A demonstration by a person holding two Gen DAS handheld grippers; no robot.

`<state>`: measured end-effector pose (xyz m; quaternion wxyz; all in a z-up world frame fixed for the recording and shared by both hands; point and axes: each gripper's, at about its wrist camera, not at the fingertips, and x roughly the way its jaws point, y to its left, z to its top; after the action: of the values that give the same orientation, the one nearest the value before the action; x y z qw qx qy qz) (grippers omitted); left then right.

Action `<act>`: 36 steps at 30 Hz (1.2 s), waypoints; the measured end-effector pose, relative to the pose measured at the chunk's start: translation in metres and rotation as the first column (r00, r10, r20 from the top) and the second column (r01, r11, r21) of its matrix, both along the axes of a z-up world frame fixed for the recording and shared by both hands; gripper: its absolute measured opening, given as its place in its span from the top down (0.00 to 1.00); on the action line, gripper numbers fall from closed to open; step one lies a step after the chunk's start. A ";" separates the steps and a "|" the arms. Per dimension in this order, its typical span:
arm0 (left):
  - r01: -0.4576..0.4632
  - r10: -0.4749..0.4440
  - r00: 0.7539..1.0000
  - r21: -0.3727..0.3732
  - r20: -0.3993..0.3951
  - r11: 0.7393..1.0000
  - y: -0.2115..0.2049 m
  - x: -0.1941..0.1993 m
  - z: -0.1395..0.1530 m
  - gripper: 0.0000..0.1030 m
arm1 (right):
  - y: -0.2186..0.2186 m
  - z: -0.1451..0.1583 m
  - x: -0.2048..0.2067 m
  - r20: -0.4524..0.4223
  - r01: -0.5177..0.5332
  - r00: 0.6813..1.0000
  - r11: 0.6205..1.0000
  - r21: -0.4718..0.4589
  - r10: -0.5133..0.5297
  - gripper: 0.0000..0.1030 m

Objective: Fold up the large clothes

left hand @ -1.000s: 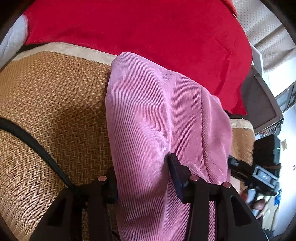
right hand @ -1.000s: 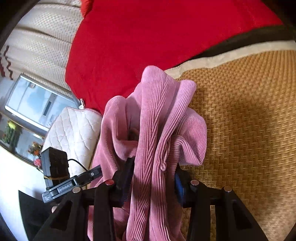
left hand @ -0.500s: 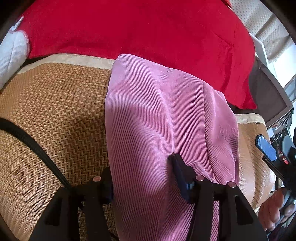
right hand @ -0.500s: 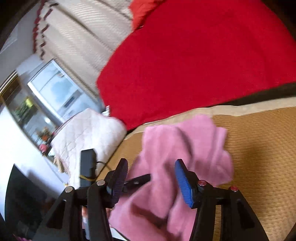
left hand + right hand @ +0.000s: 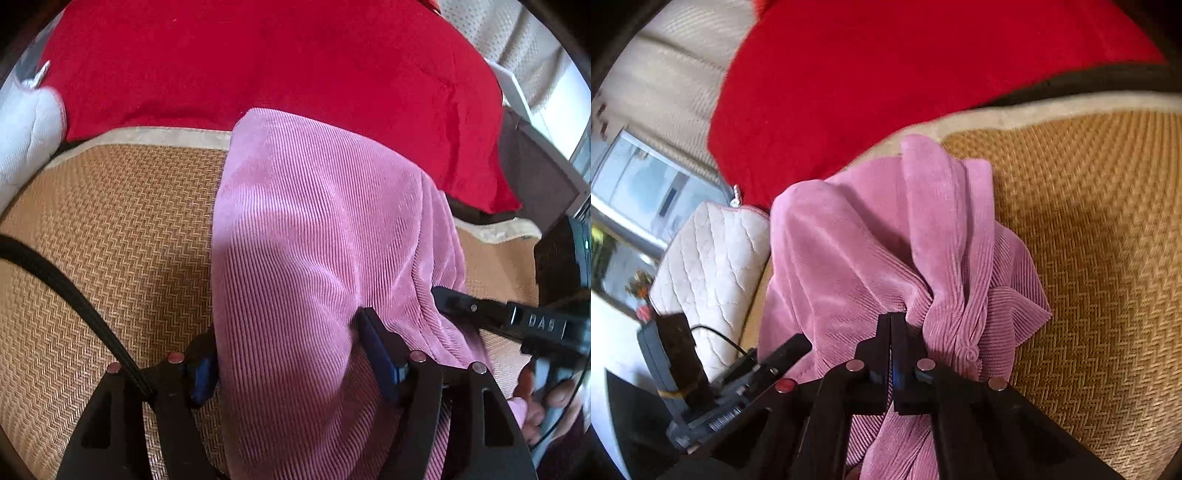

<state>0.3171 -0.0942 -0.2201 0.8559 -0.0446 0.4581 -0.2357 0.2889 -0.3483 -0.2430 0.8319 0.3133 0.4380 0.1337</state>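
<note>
On a woven straw-coloured mat [image 5: 110, 236] with a herringbone weave and a pale cloth border lies a pink corduroy garment [image 5: 314, 240], soft and finely ribbed. It stretches from the near edge of the left wrist view toward the far side, where it meets a large red plush blanket [image 5: 258, 66]. A white quilted cushion [image 5: 709, 266] sits at the left of the mat in the right wrist view.

The left tool [image 5: 288, 354] straddles the near part of the garment. Its jaws have just been opening and stand wide, with a broad fold of pink cloth between them; the right blue pad [image 5: 376, 354] presses into the fabric, while the left pad sits at the cloth's edge. A black cable [image 5: 74, 295] curves across the mat to its left.

The right tool [image 5: 891, 332] is fully closed, its jaws having just snapped together, and it pinches a bunched gather of the garment's ribbed cloth at its tips. Around that pinch the fabric rises in rumpled folds, with a collar-like flap spreading to the right over the mat. In the left wrist view this tool enters from the right, held by a person's hand [image 5: 546, 402].
</note>
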 end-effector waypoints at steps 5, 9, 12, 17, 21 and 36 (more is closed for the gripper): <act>-0.016 0.014 0.997 0.017 0.079 1.000 0.017 -0.019 0.032 0.32 | 0.009 0.033 -0.026 0.096 -0.012 0.995 0.999 -0.045 0.017 0.92; -0.074 0.059 0.982 0.076 0.179 0.994 0.038 -0.050 0.054 0.32 | 0.029 0.063 -0.057 0.221 -0.084 0.971 0.996 -0.032 0.089 0.92; -0.100 0.085 0.982 0.085 0.167 0.991 0.052 -0.059 0.046 0.32 | 0.050 0.076 -0.078 0.296 -0.159 0.940 0.985 -0.059 0.170 0.92; -0.054 0.032 0.994 0.204 0.109 0.977 0.035 -0.069 0.000 0.31 | 0.090 0.056 -0.090 0.211 -0.209 0.947 0.964 -0.166 0.241 0.92; -0.051 -0.004 0.984 0.303 0.179 0.952 0.023 -0.083 -0.007 0.27 | 0.085 -0.004 -0.081 0.077 -0.171 0.981 0.979 -0.114 0.180 0.98; -0.302 0.125 0.880 0.337 0.458 0.892 0.041 -0.162 0.091 0.13 | 0.086 0.089 -0.148 0.171 -0.009 0.982 0.927 -0.375 0.079 0.92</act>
<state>0.1554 -0.0534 -0.1296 0.9466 0.1316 0.2910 -0.0433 0.1410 -0.2623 -0.1539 0.9097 0.1262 0.3841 0.0950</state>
